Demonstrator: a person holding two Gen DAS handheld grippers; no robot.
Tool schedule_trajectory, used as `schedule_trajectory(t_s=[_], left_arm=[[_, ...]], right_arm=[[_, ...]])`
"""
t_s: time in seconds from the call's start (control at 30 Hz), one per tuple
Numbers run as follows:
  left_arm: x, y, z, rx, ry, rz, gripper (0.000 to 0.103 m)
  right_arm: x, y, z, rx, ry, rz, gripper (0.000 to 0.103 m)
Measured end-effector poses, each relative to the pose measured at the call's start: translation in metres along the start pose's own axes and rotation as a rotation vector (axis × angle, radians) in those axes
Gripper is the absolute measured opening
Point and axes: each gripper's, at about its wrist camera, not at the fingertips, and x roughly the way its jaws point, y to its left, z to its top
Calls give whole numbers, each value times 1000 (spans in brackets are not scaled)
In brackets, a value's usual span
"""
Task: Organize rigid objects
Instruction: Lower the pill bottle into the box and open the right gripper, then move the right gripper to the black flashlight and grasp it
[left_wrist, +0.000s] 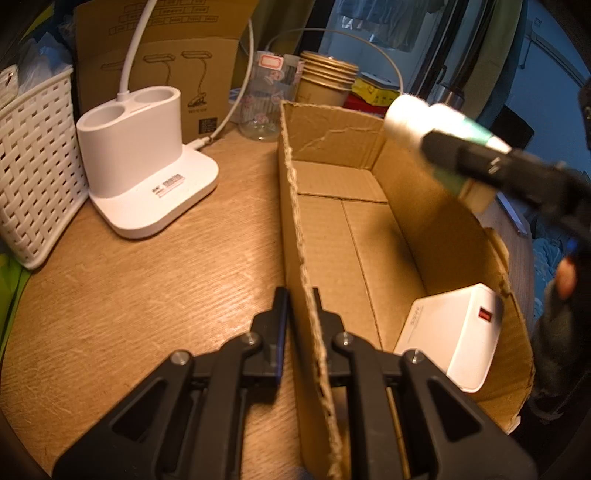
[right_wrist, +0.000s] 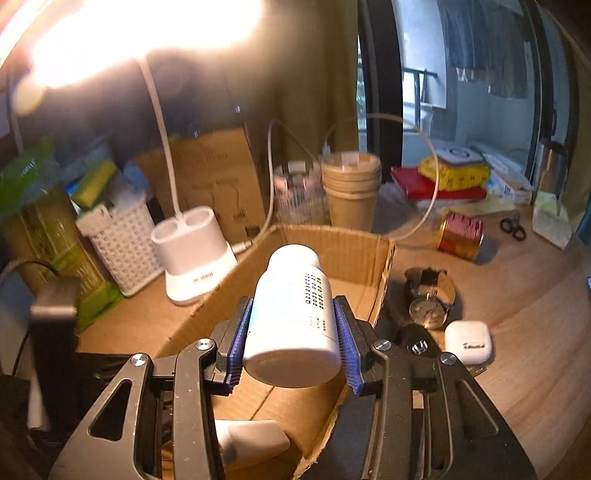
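Observation:
My left gripper (left_wrist: 300, 295) is shut on the torn left wall of an open cardboard box (left_wrist: 295, 206), one finger on each side. A white charger block (left_wrist: 452, 334) with a red mark lies inside the box at its near right corner. My right gripper (right_wrist: 293, 317) is shut on a white pill bottle (right_wrist: 293, 314) and holds it, cap pointing away, above the box (right_wrist: 332, 240). In the left wrist view the bottle (left_wrist: 424, 122) hangs over the box's right wall, held by the right gripper (left_wrist: 491, 162).
A white lamp base (left_wrist: 144, 158) and a white woven basket (left_wrist: 33, 162) stand left of the box. Paper cups (right_wrist: 351, 192), a glass jar (right_wrist: 295, 192) and a second carton (right_wrist: 207, 173) stand behind. A red tin (right_wrist: 460, 236), a watch (right_wrist: 428, 299), a white earbud case (right_wrist: 467, 341) and scissors (right_wrist: 513, 225) lie to the right.

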Motion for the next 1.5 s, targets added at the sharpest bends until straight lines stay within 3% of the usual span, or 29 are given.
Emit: schedule_trajectory(t_s=[0.4, 0.87, 1.17, 1.5], left_arm=[[0, 1, 0, 1, 0, 0, 11], [0, 1, 0, 1, 0, 0, 11], [0, 1, 0, 2, 0, 0, 11], [-1, 1, 0, 2, 0, 0, 11]], right_arm=[[15, 0, -13, -12, 67, -18, 46], [-12, -16, -10, 33, -4, -27, 49], [-67, -77, -9, 160, -134, -129, 61], [-60, -136, -23, 259, -106, -230, 63]])
